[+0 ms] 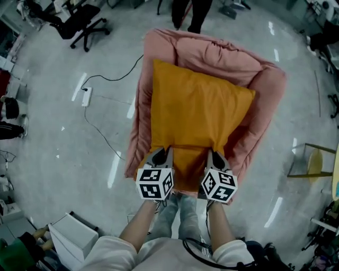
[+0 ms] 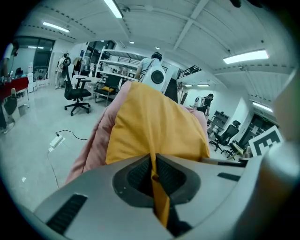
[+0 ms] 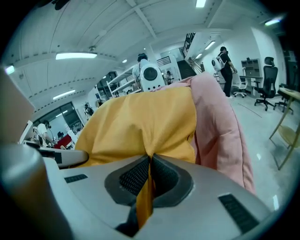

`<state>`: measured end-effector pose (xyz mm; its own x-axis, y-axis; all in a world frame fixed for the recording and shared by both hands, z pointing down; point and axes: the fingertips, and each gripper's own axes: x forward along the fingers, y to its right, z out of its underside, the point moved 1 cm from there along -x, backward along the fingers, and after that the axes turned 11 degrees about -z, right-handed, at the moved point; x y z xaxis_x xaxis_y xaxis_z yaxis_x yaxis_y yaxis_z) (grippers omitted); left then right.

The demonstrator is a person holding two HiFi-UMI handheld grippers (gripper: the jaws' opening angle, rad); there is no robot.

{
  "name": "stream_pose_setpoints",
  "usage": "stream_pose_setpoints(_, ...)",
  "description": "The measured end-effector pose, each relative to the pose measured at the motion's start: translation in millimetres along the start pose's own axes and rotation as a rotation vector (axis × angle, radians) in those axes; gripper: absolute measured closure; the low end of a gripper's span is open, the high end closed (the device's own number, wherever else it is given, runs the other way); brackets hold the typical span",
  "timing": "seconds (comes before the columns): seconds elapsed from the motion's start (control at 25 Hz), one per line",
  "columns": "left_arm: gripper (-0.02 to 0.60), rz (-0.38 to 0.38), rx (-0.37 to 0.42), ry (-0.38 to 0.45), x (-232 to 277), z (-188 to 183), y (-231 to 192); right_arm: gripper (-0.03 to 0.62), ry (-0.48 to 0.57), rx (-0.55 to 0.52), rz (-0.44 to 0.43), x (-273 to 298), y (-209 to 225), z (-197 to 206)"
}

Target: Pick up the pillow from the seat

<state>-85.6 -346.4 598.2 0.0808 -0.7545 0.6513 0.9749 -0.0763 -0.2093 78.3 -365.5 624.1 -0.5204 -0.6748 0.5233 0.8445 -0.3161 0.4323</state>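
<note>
A large orange pillow [image 1: 197,108] lies on a pink padded seat [image 1: 265,90] in the head view. My left gripper [image 1: 161,154] is shut on the pillow's near left corner, and my right gripper [image 1: 216,157] is shut on its near right corner. In the left gripper view the orange fabric [image 2: 154,126] is pinched between the dark pads of the left gripper [image 2: 153,174] and hangs out below them. The right gripper view shows the pillow [image 3: 140,126] nipped the same way in the right gripper [image 3: 150,174], with the pink seat [image 3: 216,126] to its right.
A white power strip [image 1: 87,96] with a black cable lies on the grey floor left of the seat. Black office chairs [image 1: 79,24] stand at the back left. A yellow stool [image 1: 313,161] is at the right, a white box [image 1: 71,238] at the near left. A person [image 1: 189,13] stands behind the seat.
</note>
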Motion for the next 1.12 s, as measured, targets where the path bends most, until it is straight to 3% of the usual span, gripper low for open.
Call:
stream_pose_setpoints(0.56, 0.563, 0.139, 0.041, 0.049, -142, -4, 15, 0.559, 0.044, -0.069, 0.026, -129, -76, -1)
stream_pose_setpoints(1.12, 0.561, 0.186, 0.071, 0.042, -202, 29, 42, 0.559, 0.052, -0.078, 0.031, -201, -82, 25)
